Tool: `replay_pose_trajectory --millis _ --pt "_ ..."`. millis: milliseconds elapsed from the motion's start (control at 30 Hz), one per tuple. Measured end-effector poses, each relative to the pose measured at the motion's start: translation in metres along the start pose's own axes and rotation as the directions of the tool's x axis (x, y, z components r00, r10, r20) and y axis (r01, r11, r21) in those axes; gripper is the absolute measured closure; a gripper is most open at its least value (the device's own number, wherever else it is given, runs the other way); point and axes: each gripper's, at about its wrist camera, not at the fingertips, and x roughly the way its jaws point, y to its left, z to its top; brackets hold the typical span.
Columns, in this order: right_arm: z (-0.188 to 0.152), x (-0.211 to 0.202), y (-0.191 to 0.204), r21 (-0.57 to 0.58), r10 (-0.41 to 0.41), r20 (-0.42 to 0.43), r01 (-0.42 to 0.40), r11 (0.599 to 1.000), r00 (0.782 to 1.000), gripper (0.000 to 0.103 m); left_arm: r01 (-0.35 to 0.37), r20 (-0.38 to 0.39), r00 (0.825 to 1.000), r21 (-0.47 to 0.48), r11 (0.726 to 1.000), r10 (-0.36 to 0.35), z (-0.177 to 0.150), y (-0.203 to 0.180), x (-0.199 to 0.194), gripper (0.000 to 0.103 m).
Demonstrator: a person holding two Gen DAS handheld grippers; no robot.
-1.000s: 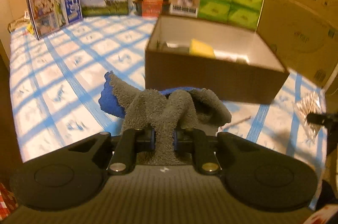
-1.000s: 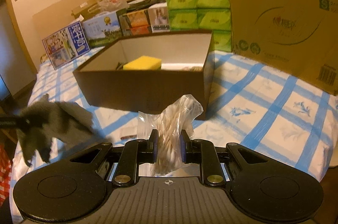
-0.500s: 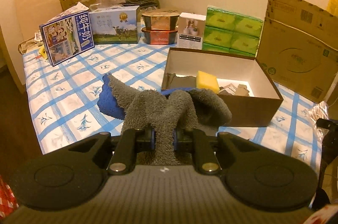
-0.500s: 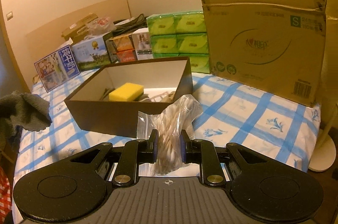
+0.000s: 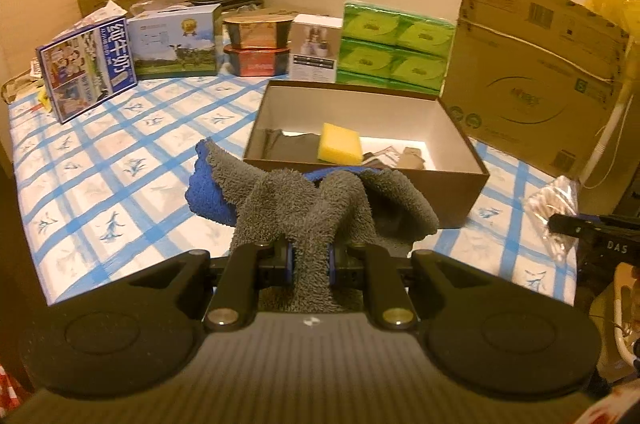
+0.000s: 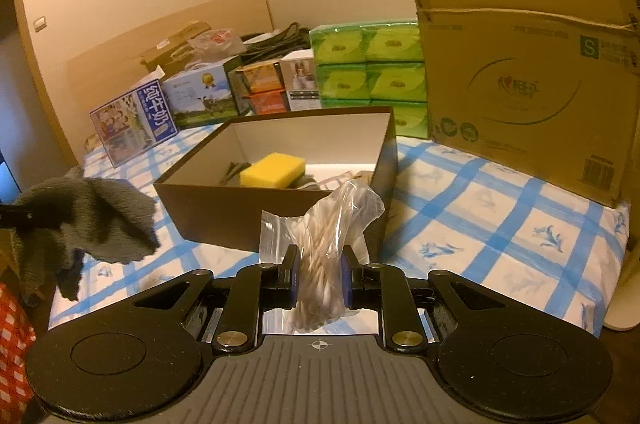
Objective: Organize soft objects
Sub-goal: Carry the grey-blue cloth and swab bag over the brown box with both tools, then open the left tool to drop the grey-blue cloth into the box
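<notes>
Checked tablecloth (image 6: 500, 216), carton (image 6: 524, 64) marked "S"

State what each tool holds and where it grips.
Left tool: grey-and-blue towel, pinched at a bunched fold. Right tool: bag of cotton swabs, clamped around its lower middle.

the brown box (image 5: 400, 192) stood open-topped in the middle of the checked tablecloth (image 5: 100, 184), so the way in from above was clear. its floor was partly taken: a yellow sponge (image 5: 340, 143) sat near the middle, with dark cloth and small items beside it, leaving bare white floor along the back wall. to the box's left, the cloth lay wide and bare. behind it, the way was shut by a row of goods: milk cartons (image 5: 92, 68), tins, and green tissue packs (image 5: 394, 48). on the right, a tall cardboard carton (image 6: 528, 64) walled that side, with a strip of bare cloth between it and the box.
</notes>
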Motion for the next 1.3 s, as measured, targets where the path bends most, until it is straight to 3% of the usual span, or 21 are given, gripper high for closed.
replay_pose_trajectory --millis 233,500,800,1000,1133,1200,1300 --pt "0.009 0.005 0.006 -0.014 0.017 0.008 -0.017 1.000 1.000 0.083 0.019 0.007 1.000 0.019 1.000 -0.019 0.011 -0.010 0.010 0.089" --pt "0.035 0.027 0.007 -0.023 0.038 0.032 -0.037 0.999 0.999 0.083 0.031 0.047 0.998 0.057 0.998 -0.033 0.051 -0.021 0.037 0.089" --pt "0.084 0.081 0.007 -0.030 0.031 0.072 -0.029 0.999 0.997 0.083 0.042 0.045 0.998 0.072 0.997 -0.045 0.110 -0.023 0.105 0.089" --pt "0.100 0.122 -0.002 -0.016 0.006 0.056 -0.005 1.000 0.998 0.083 0.036 0.012 0.999 0.076 0.996 -0.037 0.131 -0.021 0.157 0.087" --pt "0.105 0.147 -0.010 -0.002 -0.010 0.042 0.010 1.000 0.999 0.082 0.038 0.011 0.999 0.080 0.996 -0.039 0.140 -0.018 0.185 0.072" --pt "0.106 0.155 -0.014 0.004 -0.012 0.045 0.012 1.000 0.999 0.083 0.043 0.010 0.999 0.082 0.996 -0.044 0.144 -0.017 0.196 0.055" --pt "0.109 0.167 -0.019 0.019 -0.004 0.040 0.003 1.000 0.999 0.082 0.023 0.000 1.000 0.093 0.995 -0.023 0.147 -0.016 0.209 0.049"
